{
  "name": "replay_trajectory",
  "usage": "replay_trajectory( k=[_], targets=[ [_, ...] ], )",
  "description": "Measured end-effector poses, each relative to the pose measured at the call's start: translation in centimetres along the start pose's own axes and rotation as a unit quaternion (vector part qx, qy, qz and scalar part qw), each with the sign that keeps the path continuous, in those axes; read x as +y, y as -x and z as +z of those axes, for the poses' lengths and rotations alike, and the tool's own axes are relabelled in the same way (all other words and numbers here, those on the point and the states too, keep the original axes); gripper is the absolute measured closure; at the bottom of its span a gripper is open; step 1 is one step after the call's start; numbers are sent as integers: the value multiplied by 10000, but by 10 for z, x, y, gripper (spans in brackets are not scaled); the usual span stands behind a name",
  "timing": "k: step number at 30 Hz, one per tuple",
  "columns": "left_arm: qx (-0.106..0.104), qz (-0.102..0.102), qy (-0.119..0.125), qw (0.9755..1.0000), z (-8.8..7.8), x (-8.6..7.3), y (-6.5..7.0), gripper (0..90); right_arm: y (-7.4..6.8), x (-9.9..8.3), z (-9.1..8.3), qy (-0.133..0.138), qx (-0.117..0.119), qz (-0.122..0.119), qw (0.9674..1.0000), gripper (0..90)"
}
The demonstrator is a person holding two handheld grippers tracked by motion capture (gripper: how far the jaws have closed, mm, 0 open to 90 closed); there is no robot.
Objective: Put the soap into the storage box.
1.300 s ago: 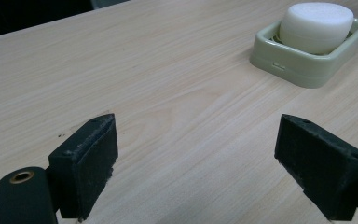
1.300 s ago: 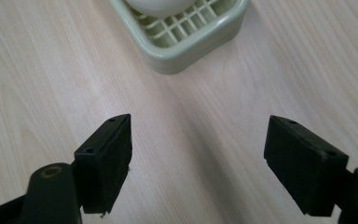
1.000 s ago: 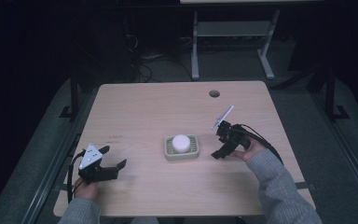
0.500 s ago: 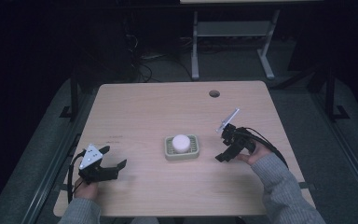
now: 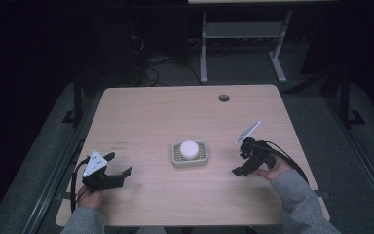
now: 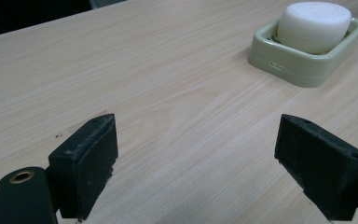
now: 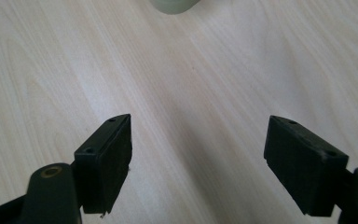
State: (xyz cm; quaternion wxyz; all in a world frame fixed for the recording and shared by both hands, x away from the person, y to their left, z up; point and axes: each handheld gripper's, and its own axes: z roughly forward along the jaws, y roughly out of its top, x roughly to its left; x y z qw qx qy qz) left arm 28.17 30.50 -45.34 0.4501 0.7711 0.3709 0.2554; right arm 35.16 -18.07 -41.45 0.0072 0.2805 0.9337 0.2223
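Pale wood-grain laminate covers the tabletop [image 5: 175, 112], which has rounded corners and a round cable hole [image 5: 223, 98] near its far right edge. Surface is bare apart from one item: a pale green soap dish [image 5: 190, 157] set near the middle, slightly toward the near side, with a white round soap bar [image 5: 189, 149] lying in it. Dish sits flat, well apart from both grippers.

Left gripper [image 5: 118, 168] rests low at the near left of the tabletop, held in a hand [image 5: 88, 197], jaws spread wide with nothing between them; in the left gripper view the dish [image 6: 303, 60] lies ahead at upper right. Right gripper [image 5: 239, 163] is at the near right, held in the other hand [image 5: 272, 170], tilted downward, jaws likewise released and empty over bare wood; a corner of the dish [image 7: 172, 5] shows at the top edge of its view.

Room beyond is dark. Grey floor [image 5: 243, 68] surrounds the tabletop; a white-legged second table frame [image 5: 204, 44] stands at the far side, with cables [image 5: 148, 61] on the floor far left.
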Motion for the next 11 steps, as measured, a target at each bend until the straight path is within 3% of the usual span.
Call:
replay_trajectory(
  k=[11],
  targets=[
    [-54,34,17,10000,0,0,1,128,-10,-27,-1,153,-70,127,9998,228]
  ],
)
